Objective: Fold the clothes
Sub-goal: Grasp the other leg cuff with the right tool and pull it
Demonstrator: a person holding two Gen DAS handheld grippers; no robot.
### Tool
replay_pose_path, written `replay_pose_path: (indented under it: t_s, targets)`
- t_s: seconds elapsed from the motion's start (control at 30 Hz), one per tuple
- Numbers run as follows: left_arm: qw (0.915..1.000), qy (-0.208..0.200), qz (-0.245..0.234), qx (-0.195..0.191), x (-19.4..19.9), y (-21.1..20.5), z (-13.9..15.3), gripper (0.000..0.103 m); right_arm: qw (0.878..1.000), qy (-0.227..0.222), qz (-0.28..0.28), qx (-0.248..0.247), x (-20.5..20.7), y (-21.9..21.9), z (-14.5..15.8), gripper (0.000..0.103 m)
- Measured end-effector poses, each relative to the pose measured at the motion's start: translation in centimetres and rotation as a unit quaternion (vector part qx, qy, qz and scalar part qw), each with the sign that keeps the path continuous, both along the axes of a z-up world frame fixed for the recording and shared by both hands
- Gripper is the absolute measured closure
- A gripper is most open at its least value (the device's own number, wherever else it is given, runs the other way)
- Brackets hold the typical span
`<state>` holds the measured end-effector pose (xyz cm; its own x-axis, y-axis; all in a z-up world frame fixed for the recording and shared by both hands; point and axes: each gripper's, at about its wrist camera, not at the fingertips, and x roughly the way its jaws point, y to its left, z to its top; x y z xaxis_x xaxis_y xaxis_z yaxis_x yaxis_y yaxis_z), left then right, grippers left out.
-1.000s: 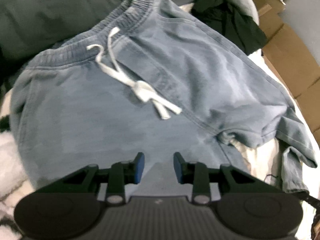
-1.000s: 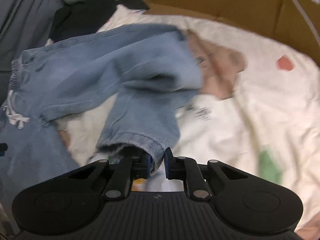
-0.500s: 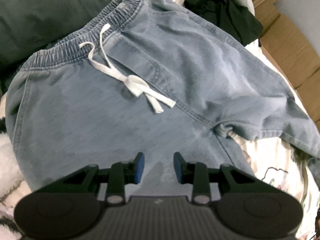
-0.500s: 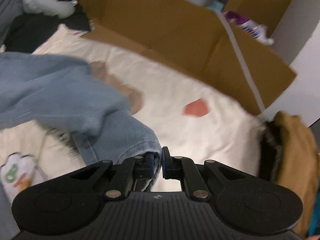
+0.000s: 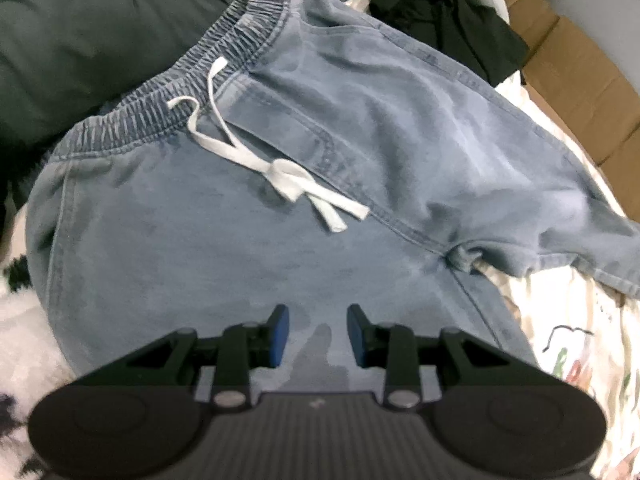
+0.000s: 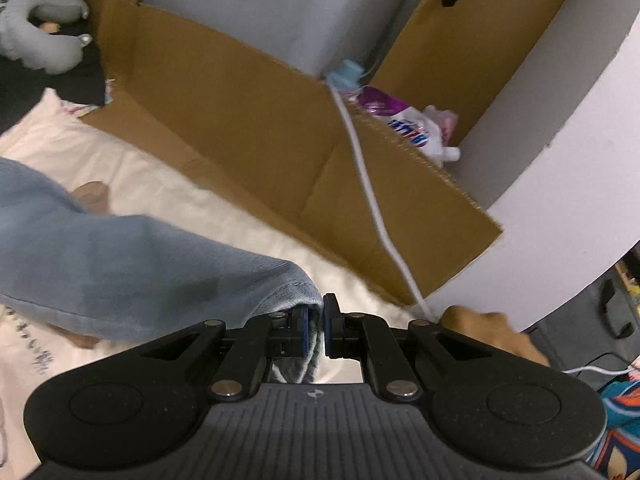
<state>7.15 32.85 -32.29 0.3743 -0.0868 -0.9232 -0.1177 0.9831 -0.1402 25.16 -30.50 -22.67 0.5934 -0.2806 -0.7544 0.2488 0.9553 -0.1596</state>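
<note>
right gripper (image 6: 315,330) on one trouser leg (image 6: 132,276)

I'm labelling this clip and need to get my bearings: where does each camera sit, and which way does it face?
Left wrist: on the left tool, looking down over its open fingers onto the blue trousers near the white drawstring.
Right wrist: on the right tool, facing the cardboard box, fingers shut on a trouser leg hem.
Shared: the trousers and the patterned cream bedding.

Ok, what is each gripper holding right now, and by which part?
Right gripper pinches the blue pants at a leg's hem edge. Left gripper is open, holding nothing.
</note>
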Motion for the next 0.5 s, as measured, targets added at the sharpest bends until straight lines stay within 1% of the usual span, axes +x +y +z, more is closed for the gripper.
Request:
replay_pose_path:
  t_s: [0.13,0.17,0.23,0.27,0.33,0.4,0.5]
  targets:
    - [1.0000,0.002,0.002,0.009,0.1,0.3,0.0,0.069,1.000,0.003,-0.007,-0.006,1.1,-1.8,-1.3,0.097]
    - [0.9999,0.003,0.001,0.010,0.1,0.2,0.0,0.069,1.000,0.006,-0.011,0.001,1.4,-2.2,-1.8,0.096]
    - [0.9999,0.005,-0.002,0.011,0.0,0.0,0.0,0.069,1.000,0.015,-0.020,0.019,1.7,-2.9,-3.2,0.089]
    - [0.9999,0.005,-0.003,0.012,0.0,-0.1,-0.1,0.069,0.999,0.021,-0.024,0.024,1.7,-3.2,-3.8,0.083]
    - [0.9999,0.005,-0.006,0.011,0.0,-0.3,-0.1,0.069,0.999,0.033,-0.032,0.028,1.4,-3.3,-5.0,0.078]
    - [0.9999,0.005,-0.009,0.012,0.0,-0.6,-0.1,0.070,0.998,0.040,-0.044,0.027,0.7,-3.4,-5.8,0.059]
    - [0.9998,0.005,-0.014,0.014,0.2,-0.9,-0.1,0.069,0.997,0.047,-0.064,0.025,-0.4,-3.9,-6.6,0.057]
